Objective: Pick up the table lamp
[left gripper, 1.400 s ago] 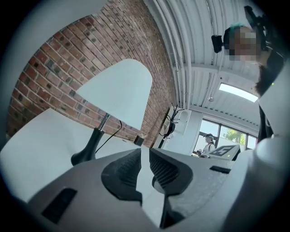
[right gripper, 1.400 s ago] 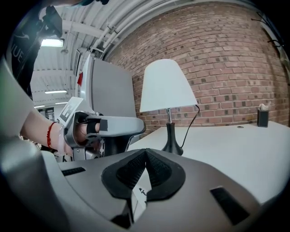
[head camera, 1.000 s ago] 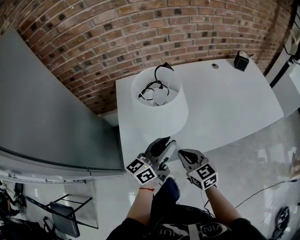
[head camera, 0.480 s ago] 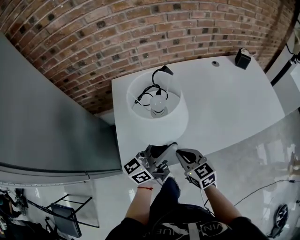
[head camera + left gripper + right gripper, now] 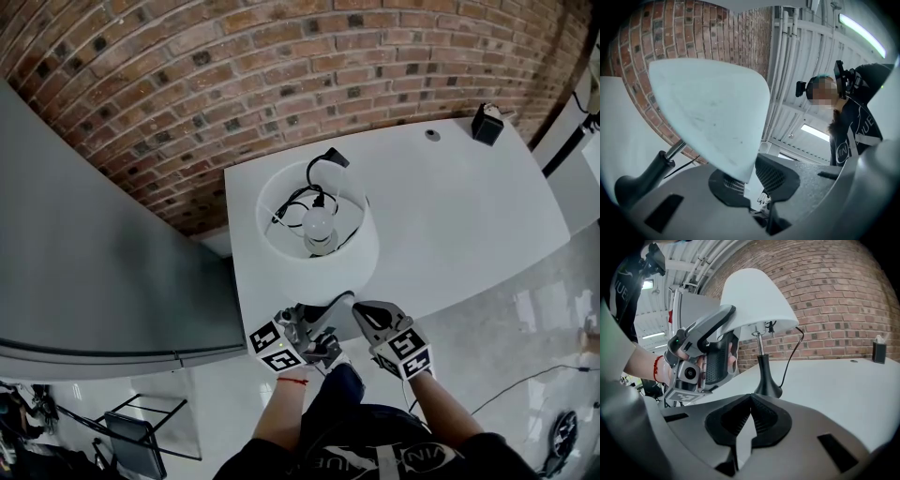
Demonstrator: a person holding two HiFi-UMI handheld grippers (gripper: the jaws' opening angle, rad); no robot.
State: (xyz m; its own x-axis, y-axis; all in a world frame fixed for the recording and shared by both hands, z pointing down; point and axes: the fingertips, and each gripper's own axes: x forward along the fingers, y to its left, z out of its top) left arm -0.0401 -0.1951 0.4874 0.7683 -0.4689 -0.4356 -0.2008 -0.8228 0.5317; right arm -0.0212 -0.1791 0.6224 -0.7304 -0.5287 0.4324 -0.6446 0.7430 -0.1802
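Observation:
The table lamp has a white cone shade (image 5: 364,255) (image 5: 754,298) (image 5: 708,108), a bare bulb (image 5: 319,225) and a black stem and foot (image 5: 766,385). It stands on the white table (image 5: 450,216) near its left front corner. My left gripper (image 5: 336,304) (image 5: 752,179) (image 5: 733,329) points upward at the shade's near lower rim. Its jaws are closing, one outside the rim and one inside; a gap still shows beside one pad. My right gripper (image 5: 360,307) (image 5: 750,416) hovers just right of it, shut and empty, pointing at the lamp's foot.
The lamp's black cord (image 5: 317,167) runs off the back of the table toward the brick wall (image 5: 281,75). A small black box (image 5: 486,122) (image 5: 879,352) stands at the far right corner. A grey panel (image 5: 94,244) borders the table's left side.
My left gripper has risen and tilted up under the shade's near rim, and its jaws have narrowed around it. The right gripper has crept forward beside it, still shut.

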